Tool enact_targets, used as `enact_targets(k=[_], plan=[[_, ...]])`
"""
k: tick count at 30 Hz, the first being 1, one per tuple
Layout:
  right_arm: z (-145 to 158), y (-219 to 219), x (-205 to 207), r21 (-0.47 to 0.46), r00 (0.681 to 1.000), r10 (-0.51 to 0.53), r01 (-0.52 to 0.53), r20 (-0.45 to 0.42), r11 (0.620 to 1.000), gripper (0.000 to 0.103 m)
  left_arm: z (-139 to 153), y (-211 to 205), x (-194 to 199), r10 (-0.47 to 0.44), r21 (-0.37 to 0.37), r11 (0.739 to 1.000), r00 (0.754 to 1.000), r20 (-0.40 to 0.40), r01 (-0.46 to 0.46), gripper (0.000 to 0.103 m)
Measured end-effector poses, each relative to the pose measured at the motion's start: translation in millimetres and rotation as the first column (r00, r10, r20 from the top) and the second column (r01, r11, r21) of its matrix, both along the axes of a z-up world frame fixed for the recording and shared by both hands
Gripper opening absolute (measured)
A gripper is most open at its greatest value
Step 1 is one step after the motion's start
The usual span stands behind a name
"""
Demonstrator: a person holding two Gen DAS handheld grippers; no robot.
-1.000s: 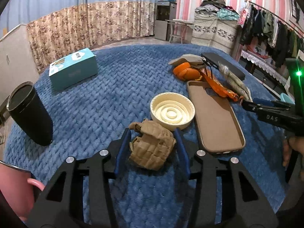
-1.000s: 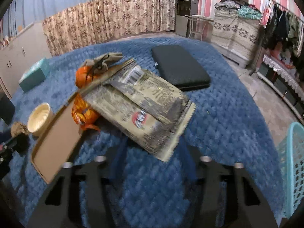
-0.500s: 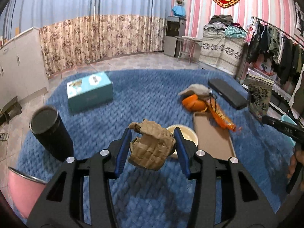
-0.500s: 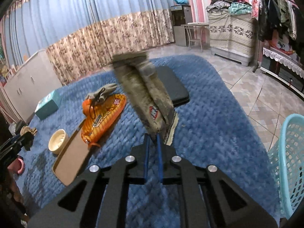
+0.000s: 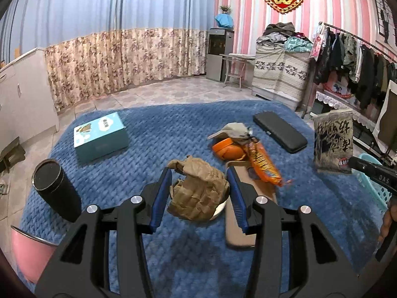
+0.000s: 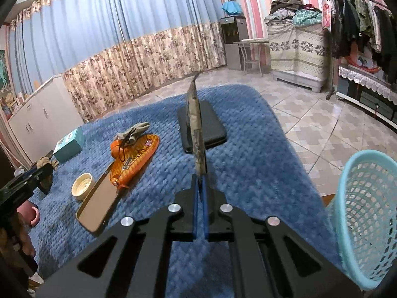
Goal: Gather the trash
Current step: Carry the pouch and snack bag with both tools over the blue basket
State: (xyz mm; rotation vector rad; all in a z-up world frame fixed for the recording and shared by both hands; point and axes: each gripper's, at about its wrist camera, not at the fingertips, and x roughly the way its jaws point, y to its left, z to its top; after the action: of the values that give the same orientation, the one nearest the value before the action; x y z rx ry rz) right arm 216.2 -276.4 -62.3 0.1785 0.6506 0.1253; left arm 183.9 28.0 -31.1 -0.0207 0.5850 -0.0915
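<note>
A crumpled brown paper wad (image 5: 198,188) is pinched between the blue pads of the left tool (image 5: 199,193) and is held clear above the blue quilted surface (image 5: 158,134), with a cream round lid (image 6: 82,186) partly hidden beneath it in the left wrist view. The right tool (image 6: 200,193) is pressed together on the lower edge of a flat grey printed wrapper (image 5: 333,141), which is carried upright in the air and is seen edge-on from the right wrist camera; its jaws have just been closing, with the wrapper between them. A light blue mesh basket (image 6: 364,218) is seen just beside the right edge of the surface, near the right tool. Still lying on the surface are an orange snack packet (image 6: 135,160), draped partly over an orange round object (image 5: 227,150) and over the far end of a brown phone case (image 6: 98,204). A grey-beige cloth item (image 5: 232,130) rests on top of the orange object. A black flat case (image 5: 279,132) lies farther back, a teal box (image 5: 100,140) is set towards the left, and a black cylinder (image 5: 55,192) stands upright near the left edge.
</note>
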Motion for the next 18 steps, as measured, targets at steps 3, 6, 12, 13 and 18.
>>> enact_targets(k=[3,6,12,13,18], plan=[[6,-11,-14,-0.017,1.000,-0.008,0.008,0.013,1.000,0.003,5,-12,-3,-0.019,0.001,1.000,1.000,0.012,0.019,0.045],[12,-20,-26,-0.046,1.000,-0.013,0.014,0.024,0.999,0.003,12,-25,-8,-0.045,0.007,0.999,0.999,0.029,0.044,0.045],[21,-50,-52,-0.055,0.998,-0.038,0.041,0.049,0.998,0.003,21,-47,-19,-0.083,0.018,0.996,0.995,0.056,0.082,0.045],[22,-53,-54,-0.051,0.998,-0.041,0.044,0.052,0.998,0.003,22,-50,-21,-0.087,0.020,0.996,0.995,0.058,0.086,0.045],[23,-62,-59,-0.034,0.997,-0.044,0.046,0.059,0.998,0.003,27,-62,-26,-0.103,0.035,0.994,0.992,0.068,0.101,0.045]])
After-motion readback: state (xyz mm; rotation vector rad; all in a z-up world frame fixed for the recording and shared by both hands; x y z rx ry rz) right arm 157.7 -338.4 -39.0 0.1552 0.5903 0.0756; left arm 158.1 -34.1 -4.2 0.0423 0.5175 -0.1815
